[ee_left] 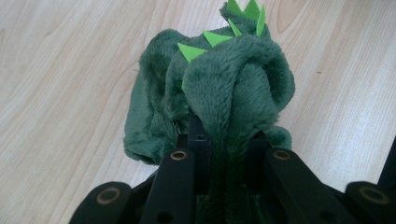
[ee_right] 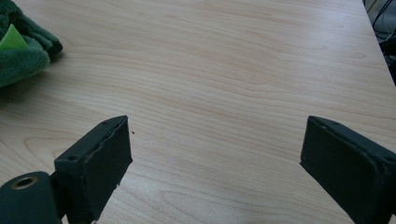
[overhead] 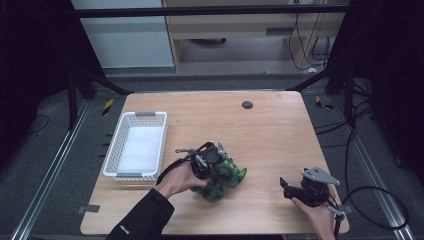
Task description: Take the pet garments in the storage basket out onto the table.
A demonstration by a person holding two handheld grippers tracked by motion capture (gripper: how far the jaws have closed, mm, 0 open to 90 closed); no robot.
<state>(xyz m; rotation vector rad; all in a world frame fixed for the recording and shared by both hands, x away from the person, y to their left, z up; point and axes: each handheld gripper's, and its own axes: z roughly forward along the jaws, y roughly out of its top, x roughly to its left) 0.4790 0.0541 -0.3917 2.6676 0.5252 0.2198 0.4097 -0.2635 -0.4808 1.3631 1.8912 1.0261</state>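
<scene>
A dark green plush toy (overhead: 227, 177) with bright green spikes lies bunched on the wooden table (overhead: 270, 135) near its front middle. My left gripper (overhead: 212, 167) is shut on a fold of the plush toy (ee_left: 224, 93), which bulges out beyond the jaws just above the tabletop. My right gripper (overhead: 287, 189) rests near the table's front right corner, apart from the toy. Its jaws (ee_right: 212, 158) stand wide open over bare wood, with an edge of the plush toy (ee_right: 21, 51) far off at the upper left of the right gripper view.
A white plastic basket (overhead: 136, 145) stands at the table's left side, its bottom bare. A small dark round cap (overhead: 247, 105) sits in the tabletop near the far edge. Black frame rails and cables run around the table.
</scene>
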